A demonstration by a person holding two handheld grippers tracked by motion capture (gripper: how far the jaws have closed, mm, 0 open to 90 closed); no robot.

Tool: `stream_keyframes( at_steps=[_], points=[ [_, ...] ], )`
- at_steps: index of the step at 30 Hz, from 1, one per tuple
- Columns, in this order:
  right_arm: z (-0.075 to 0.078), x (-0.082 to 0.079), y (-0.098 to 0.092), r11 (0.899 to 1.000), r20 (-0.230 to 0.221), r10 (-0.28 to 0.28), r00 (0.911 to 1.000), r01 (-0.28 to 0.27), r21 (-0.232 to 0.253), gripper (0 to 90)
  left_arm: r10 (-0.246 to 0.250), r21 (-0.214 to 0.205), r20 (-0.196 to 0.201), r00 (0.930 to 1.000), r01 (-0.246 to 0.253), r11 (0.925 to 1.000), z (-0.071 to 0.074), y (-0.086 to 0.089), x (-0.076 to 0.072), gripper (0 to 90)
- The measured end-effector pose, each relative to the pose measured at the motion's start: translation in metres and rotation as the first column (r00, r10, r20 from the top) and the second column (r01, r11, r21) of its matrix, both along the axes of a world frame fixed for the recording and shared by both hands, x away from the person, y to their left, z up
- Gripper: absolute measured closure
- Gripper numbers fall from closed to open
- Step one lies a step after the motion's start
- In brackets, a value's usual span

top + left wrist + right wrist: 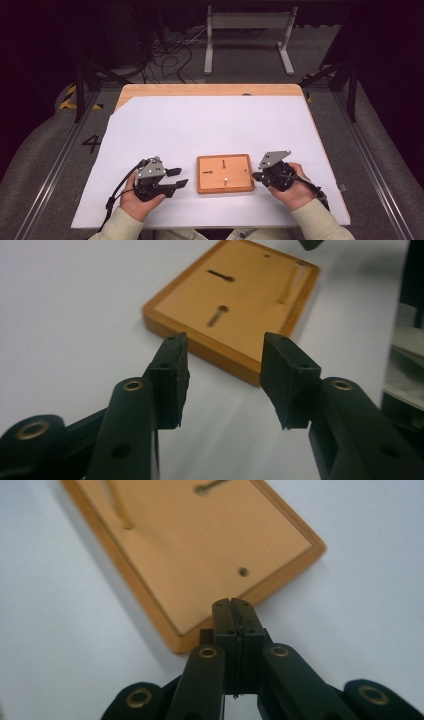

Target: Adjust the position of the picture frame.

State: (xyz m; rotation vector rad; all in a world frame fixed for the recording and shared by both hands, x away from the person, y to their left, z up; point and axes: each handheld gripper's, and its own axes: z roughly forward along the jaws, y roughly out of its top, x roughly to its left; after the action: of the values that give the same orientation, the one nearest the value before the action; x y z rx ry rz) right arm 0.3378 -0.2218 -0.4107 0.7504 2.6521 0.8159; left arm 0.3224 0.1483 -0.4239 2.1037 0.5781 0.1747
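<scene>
A flat wooden board (225, 173) with keyhole slots and a raised rim lies on the white sheet, near the front of the table. My left gripper (181, 177) is held just left of the board with its jaws open and nothing between them. In the left gripper view the pads (172, 375) frame the board's near corner (235, 360), and the left gripper (225, 347) stays short of it. My right gripper (256, 176) is shut, with its tips at the board's right edge. In the right gripper view the closed right gripper (233, 605) points over a corner of the board (200, 545).
A white sheet (210, 125) covers most of the wooden table (210, 90). Beyond the far edge there is a white metal stand (248, 37) and cables (170, 55) on the floor. Rails (55, 165) run along both sides of the table.
</scene>
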Motion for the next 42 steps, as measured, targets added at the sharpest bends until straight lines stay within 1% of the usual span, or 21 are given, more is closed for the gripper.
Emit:
stream_keyframes(
  at_steps=[2, 3, 4, 5, 6, 9, 13, 15, 16, 18, 19, 22, 25, 27, 28, 29, 32, 35, 38, 40, 42],
  points=[
    [0.001, -0.005, 0.004, 0.999, -0.007, 0.033, 0.9994, -0.033, 0.006, 90.0, -0.074, -0.007, -0.036, 0.9966, 0.074, 0.9973, 0.000, -0.007, -0.004, 62.1],
    [0.001, -0.005, 0.004, 0.999, -0.007, 0.033, 0.9994, -0.033, 0.006, 90.0, -0.074, -0.007, -0.036, 0.9966, 0.074, 0.9973, 0.000, -0.007, -0.004, 66.4],
    [0.001, -0.007, 0.007, 0.999, -0.013, 0.053, 0.9985, -0.053, 0.009, 90.0, -0.104, 0.011, -0.045, 0.9936, 0.105, 0.9945, 0.000, -0.012, -0.006, 66.4],
    [0.001, -0.010, 0.011, 0.996, -0.022, 0.085, 0.9962, -0.085, 0.012, 90.0, -0.117, 0.019, -0.045, 0.9920, 0.118, 0.9928, -0.001, -0.014, -0.006, 72.9],
    [0.001, -0.010, 0.011, 0.996, -0.022, 0.085, 0.9962, -0.085, 0.012, 90.0, -0.128, 0.023, -0.053, 0.9904, 0.129, 0.9914, -0.001, -0.016, -0.007, 72.9],
    [0.000, -0.013, 0.015, 0.993, -0.035, 0.117, 0.9925, -0.116, 0.023, 90.0, -0.137, 0.034, -0.063, 0.9885, 0.140, 0.9896, -0.003, -0.019, -0.007, 77.8],
    [-0.007, -0.014, 0.021, 0.987, -0.071, 0.155, 0.9853, -0.152, 0.040, 90.0, -0.142, 0.034, -0.071, 0.9874, 0.144, 0.9890, -0.004, -0.020, -0.007, 79.0],
    [-0.009, -0.014, 0.023, 0.986, -0.076, 0.162, 0.9838, -0.160, 0.040, 90.0, -0.152, 0.038, -0.073, 0.9857, 0.155, 0.9872, -0.005, -0.022, -0.007, 80.0],
    [-0.011, -0.014, 0.024, 0.986, -0.085, 0.166, 0.9825, -0.163, 0.039, 90.0, -0.177, 0.037, -0.089, 0.9802, 0.181, 0.9828, -0.008, -0.027, -0.007, 80.0],
    [-0.014, -0.015, 0.028, 0.984, -0.095, 0.177, 0.9795, -0.175, 0.036, 90.0, -0.189, 0.047, -0.096, 0.9773, 0.194, 0.9799, -0.011, -0.031, -0.008, 82.0],
    [-0.014, -0.015, 0.028, 0.984, -0.096, 0.179, 0.9791, -0.176, 0.037, 90.0, -0.192, 0.051, -0.109, 0.9754, 0.198, 0.9788, -0.013, -0.034, -0.008, 83.1],
    [-0.016, -0.015, 0.028, 0.984, -0.098, 0.178, 0.9791, -0.175, 0.037, 90.0, -0.197, 0.066, -0.113, 0.9739, 0.205, 0.9765, -0.017, -0.038, -0.006, 86.7],
    [-0.019, -0.014, 0.029, 0.984, -0.105, 0.180, 0.9780, -0.177, 0.035, 90.0, -0.192, 0.075, -0.155, 0.9691, 0.205, 0.9758, -0.022, -0.043, -0.006, 89.5],
    [-0.020, -0.014, 0.029, 0.983, -0.110, 0.181, 0.9773, -0.178, 0.033, 90.0, -0.189, 0.080, -0.146, 0.9712, 0.202, 0.9762, -0.023, -0.044, -0.004, 89.7],
    [-0.020, -0.014, 0.029, 0.983, -0.110, 0.181, 0.9773, -0.178, 0.033, 90.0, -0.184, 0.091, -0.134, 0.9737, 0.197, 0.9761, -0.024, -0.045, -0.003, 89.7],
    [-0.021, -0.014, 0.030, 0.983, -0.116, 0.186, 0.9757, -0.183, 0.036, 90.0, -0.171, 0.110, -0.145, 0.9746, 0.187, 0.9761, -0.027, -0.047, -0.003, 89.7],
    [-0.024, -0.013, 0.031, 0.982, -0.124, 0.188, 0.9744, -0.185, 0.031, 90.0, -0.163, 0.139, -0.148, 0.9756, 0.183, 0.9732, -0.029, -0.049, -0.003, 89.7],
    [-0.026, -0.013, 0.032, 0.983, -0.131, 0.186, 0.9737, -0.184, 0.026, 90.0, -0.147, 0.181, -0.123, 0.9816, 0.167, 0.9691, -0.031, -0.052, -0.001, 89.8],
    [-0.028, -0.012, 0.033, 0.982, -0.136, 0.187, 0.9729, -0.185, 0.024, 90.0, -0.157, 0.193, -0.133, 0.9786, 0.181, 0.9643, -0.034, -0.055, 0.000, 89.8],
    [-0.028, -0.011, 0.032, 0.982, -0.141, 0.187, 0.9721, -0.185, 0.029, 90.0, -0.156, 0.203, -0.129, 0.9793, 0.180, 0.9623, -0.034, -0.056, 0.001, 89.8],
    [-0.029, -0.010, 0.032, 0.984, -0.136, 0.179, 0.9744, -0.175, 0.036, 90.0, -0.137, 0.204, -0.116, 0.9837, 0.159, 0.9661, -0.034, -0.056, 0.004, 89.8]
  ],
)
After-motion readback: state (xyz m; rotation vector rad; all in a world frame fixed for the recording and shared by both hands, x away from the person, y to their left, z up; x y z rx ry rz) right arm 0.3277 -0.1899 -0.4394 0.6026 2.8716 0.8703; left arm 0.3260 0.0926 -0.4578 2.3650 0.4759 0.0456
